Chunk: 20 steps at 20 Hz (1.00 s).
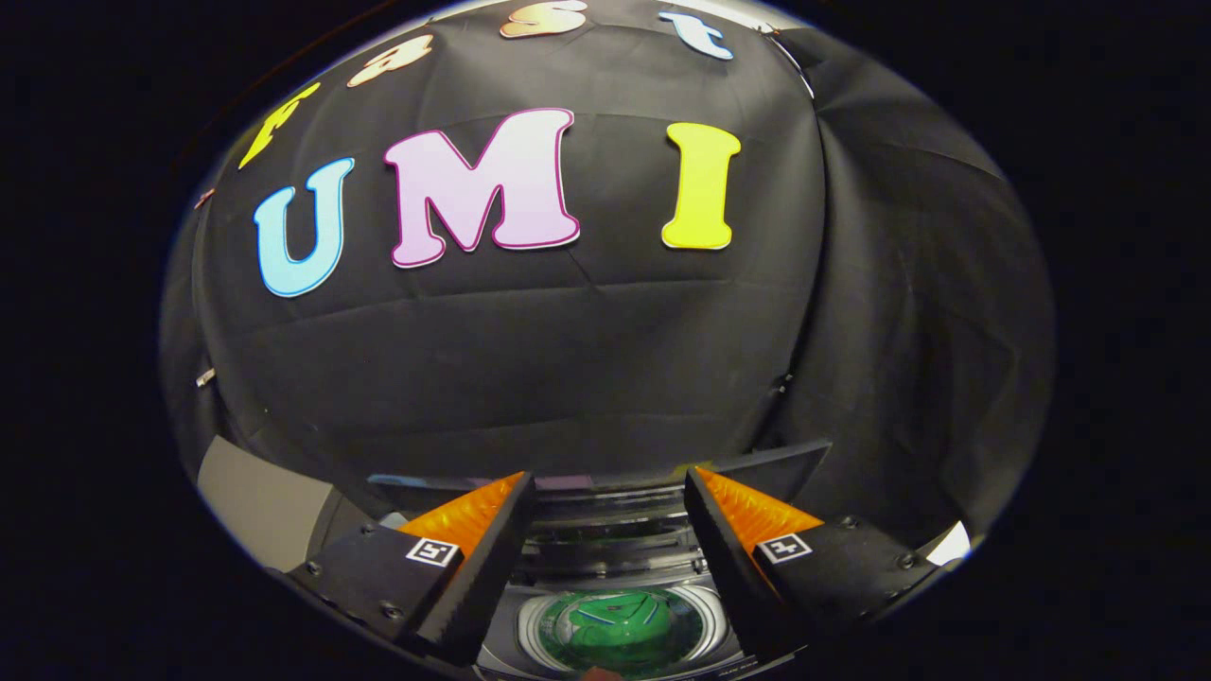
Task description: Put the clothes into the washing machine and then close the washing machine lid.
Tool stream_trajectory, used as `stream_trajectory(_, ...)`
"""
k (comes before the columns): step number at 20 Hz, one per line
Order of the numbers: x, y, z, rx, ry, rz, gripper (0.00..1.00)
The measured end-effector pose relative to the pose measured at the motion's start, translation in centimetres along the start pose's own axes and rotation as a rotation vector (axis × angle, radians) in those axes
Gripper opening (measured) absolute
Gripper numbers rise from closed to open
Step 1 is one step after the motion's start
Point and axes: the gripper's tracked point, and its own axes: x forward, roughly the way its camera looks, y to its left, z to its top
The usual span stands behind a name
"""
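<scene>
A green garment (620, 624) lay down in the round drum of the washing machine (605, 558), directly below and between the fingers. The machine's lid (757, 462) stood raised behind the opening, tilted back toward the black cloth wall (568, 359). The gripper (610, 482) hung above the drum with its fingers spread wide apart and nothing between them, pointing toward the wall beyond the machine. A pale panel (255, 501) showed off to the left of the machine.
</scene>
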Motion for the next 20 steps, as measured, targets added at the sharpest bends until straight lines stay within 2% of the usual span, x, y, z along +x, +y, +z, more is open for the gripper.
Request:
stream_trajectory(6,4.6,-0.3,0.9,0.038,0.032,-0.008,0.98)
stream_trajectory(10,7.5,0.2,-0.9,0.044,0.109,0.005,1.0)
stream_trajectory(12,7.3,0.9,-1.1,0.013,0.112,0.025,0.99)
stream_trajectory(17,6.7,0.2,-2.1,-0.061,0.125,-0.019,0.99)
stream_trajectory(20,5.4,-0.1,-2.4,-0.047,0.1,-0.028,0.99)
